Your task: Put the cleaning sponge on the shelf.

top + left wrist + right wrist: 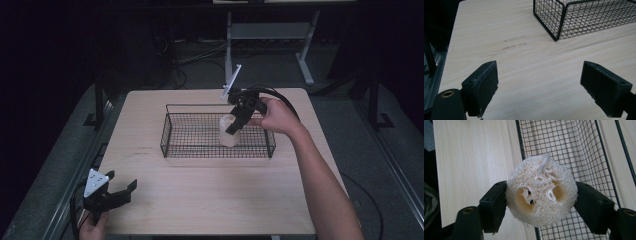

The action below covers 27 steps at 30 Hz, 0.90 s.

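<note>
A: Room?
B: Dark; walls unlit. Grey floor [350, 107], black cables [175, 60] behind the table.
A: Furniture?
B: One pale wood table [210, 200], lit from above. Beyond it a grey desk frame [270, 32] with a slanted leg. Dark stands at both sides

Two black grippers are seen: the left gripper [120, 191] is topped by a grey three-cornered plate [94, 182] with small holes, the right gripper [235, 125] by another [231, 82]. Dark textured pads [485, 85] and brass-ringed screw holes [448, 94] are shown. A black cable [283, 102] is trailed. Bare forearms are noted.
</note>
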Tool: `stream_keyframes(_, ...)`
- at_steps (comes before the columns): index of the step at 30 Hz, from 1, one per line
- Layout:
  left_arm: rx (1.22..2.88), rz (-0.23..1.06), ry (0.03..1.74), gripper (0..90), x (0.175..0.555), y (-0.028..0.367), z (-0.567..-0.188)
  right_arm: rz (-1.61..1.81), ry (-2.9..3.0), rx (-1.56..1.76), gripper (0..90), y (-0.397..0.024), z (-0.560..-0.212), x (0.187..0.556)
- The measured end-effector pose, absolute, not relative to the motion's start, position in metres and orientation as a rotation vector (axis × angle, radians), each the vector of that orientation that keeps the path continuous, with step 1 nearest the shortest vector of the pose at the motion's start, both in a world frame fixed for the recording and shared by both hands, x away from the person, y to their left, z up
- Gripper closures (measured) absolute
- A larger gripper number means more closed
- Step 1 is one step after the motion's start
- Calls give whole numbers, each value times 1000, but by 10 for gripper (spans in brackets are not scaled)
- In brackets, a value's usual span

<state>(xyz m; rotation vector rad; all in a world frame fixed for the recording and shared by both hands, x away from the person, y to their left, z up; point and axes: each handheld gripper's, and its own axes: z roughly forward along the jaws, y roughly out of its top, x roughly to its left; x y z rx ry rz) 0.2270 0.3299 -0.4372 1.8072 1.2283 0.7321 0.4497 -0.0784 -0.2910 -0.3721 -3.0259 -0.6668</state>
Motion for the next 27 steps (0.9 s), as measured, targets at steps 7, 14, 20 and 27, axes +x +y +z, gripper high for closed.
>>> stream_keyframes(7,1805,737,1230,138,227,331,-437,-639,-3029,-411,279,-76,-295,465)
stream_keyframes(14,1804,739,1225,138,226,331,-437,-610,-3024,-444,278,-72,-308,478)
stream_keyframes(20,1809,736,1221,138,226,329,-437,-577,-3020,-480,278,-74,-322,485)
stream_keyframes(27,1806,735,1223,138,226,331,-437,-574,-2996,-511,277,-78,-336,490)
